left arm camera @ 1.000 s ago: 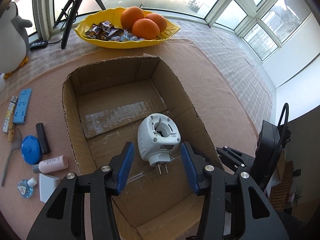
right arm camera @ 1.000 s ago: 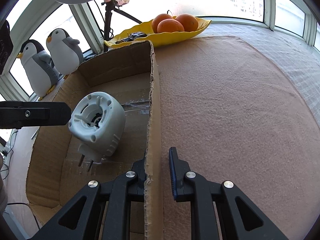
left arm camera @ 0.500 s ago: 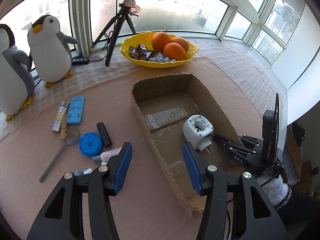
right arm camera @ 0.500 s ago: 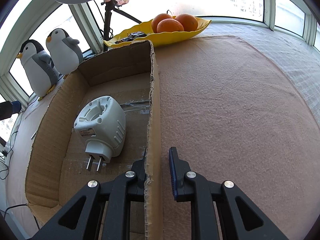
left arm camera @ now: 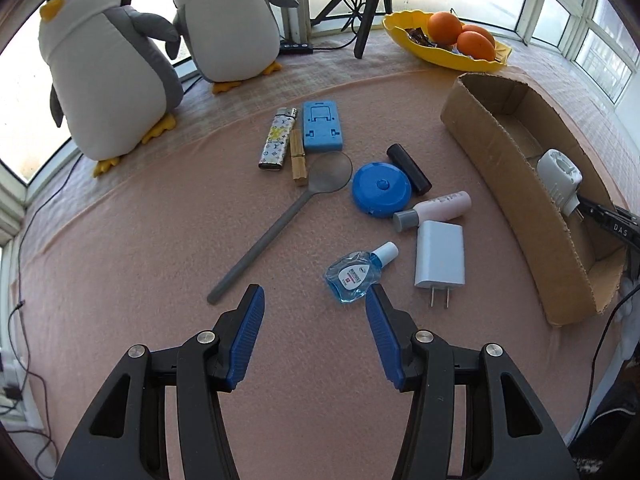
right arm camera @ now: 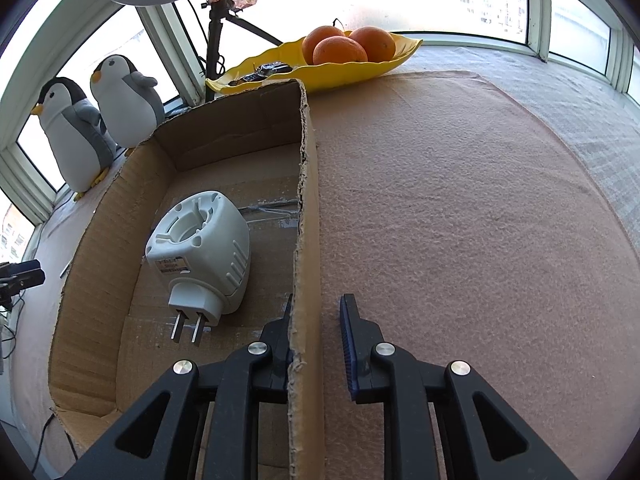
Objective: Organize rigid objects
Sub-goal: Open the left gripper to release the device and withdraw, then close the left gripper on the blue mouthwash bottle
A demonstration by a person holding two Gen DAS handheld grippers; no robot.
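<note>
- Our left gripper (left arm camera: 314,312) hangs with jaws apart and empty above the pink felt bench (left arm camera: 160,240), near a small blue liquid bottle (left arm camera: 356,274).
- Our right gripper (right arm camera: 316,320) has its jaws narrowed on the brown cardboard box (right arm camera: 306,200) wall.
- A white plastic plug-in device (right arm camera: 202,248) lies inside that box.

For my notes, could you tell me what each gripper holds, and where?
The right gripper clamps the cardboard box by its side wall; the left gripper holds nothing.
</note>
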